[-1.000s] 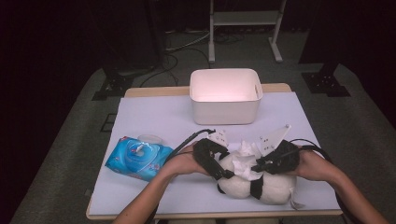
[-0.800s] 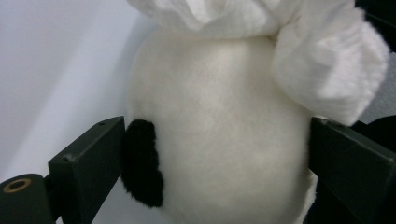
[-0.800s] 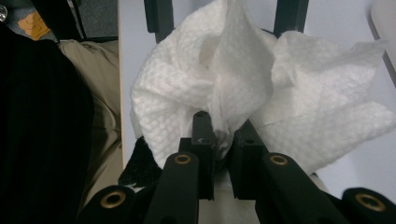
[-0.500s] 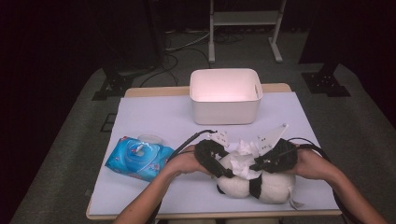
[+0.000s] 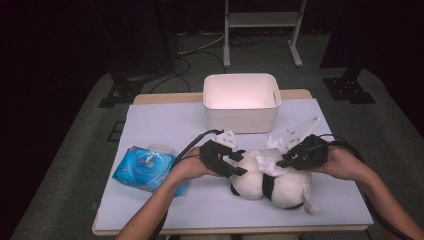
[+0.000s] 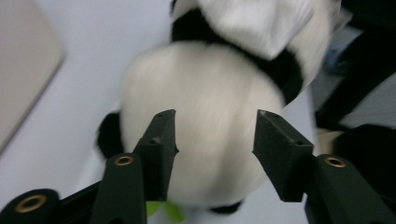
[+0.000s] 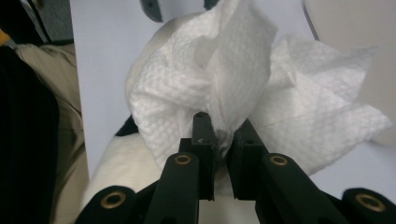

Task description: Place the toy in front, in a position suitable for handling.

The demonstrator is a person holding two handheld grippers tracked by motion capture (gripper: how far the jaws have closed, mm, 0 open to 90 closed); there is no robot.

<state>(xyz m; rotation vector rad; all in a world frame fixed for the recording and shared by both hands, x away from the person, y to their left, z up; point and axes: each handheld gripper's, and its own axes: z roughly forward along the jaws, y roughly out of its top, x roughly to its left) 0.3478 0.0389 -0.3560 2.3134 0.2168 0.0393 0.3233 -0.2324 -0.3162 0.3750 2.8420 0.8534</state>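
I stood at the near edge of a surface (image 5: 165,120) covered in pale sheeting, a tool in each hand. The largest thing on it was a white bin (image 5: 241,102) at the far middle; its inside glowed pinkish and, as far as I could see, held nothing. Near the front, right of centre, lay a black-and-white plush panda (image 5: 270,181), the thing I was working on. At the near left sat a blue pack of wipes (image 5: 145,169) with a round lid; I could not tell how many wipes it held.

My left tool (image 5: 234,162) had just been closing. In the left gripper view its two black jaws stood about half spread on either side of the panda's round white body (image 6: 205,135), and I could not see either pad pressing the fur. My right tool (image 5: 281,163) was pressed together, pinching a crumpled white wipe (image 7: 233,88) directly over the panda.

The risks, as I judged them: if the left tool closed too lightly on that soft, rounded body, the panda could squirm out or roll toward the near edge. The thin wipe was pinched by only a small fold, so a hard drag across the fur might tear it or pull it free.
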